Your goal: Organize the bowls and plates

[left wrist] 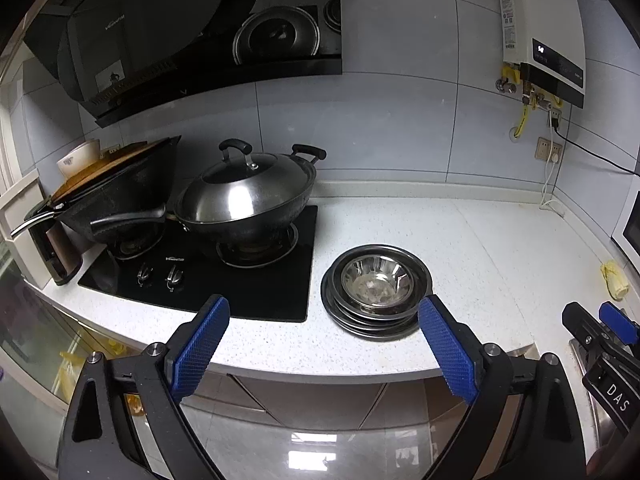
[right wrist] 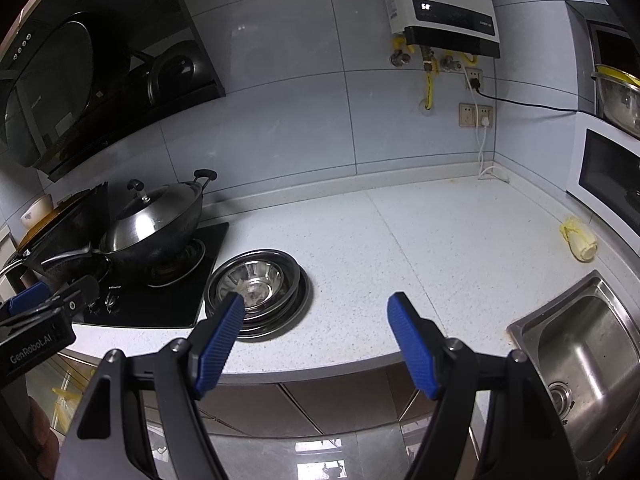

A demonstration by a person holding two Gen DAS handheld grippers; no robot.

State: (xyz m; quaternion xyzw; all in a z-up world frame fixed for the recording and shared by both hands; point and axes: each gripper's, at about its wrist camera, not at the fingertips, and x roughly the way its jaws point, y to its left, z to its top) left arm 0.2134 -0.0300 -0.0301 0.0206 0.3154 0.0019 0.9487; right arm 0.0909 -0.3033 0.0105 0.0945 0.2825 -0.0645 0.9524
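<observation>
A stack of steel plates (left wrist: 362,326) with a steel bowl (left wrist: 376,282) nested on top sits on the white counter, right of the hob. It also shows in the right wrist view, plates (right wrist: 280,320) and bowl (right wrist: 256,280). My left gripper (left wrist: 324,316) is open and empty, held in front of the counter edge, just short of the stack. My right gripper (right wrist: 316,312) is open and empty, to the right of the stack, also off the front edge. The right gripper shows at the left wrist view's right edge (left wrist: 600,324).
A black gas hob (left wrist: 208,276) carries a lidded wok (left wrist: 248,196) and a black pan (left wrist: 120,192). A steel sink (right wrist: 588,356) lies at the right. A yellow cloth (right wrist: 578,238) lies near a white microwave (right wrist: 612,180). A water heater (right wrist: 448,4) and cables hang on the wall.
</observation>
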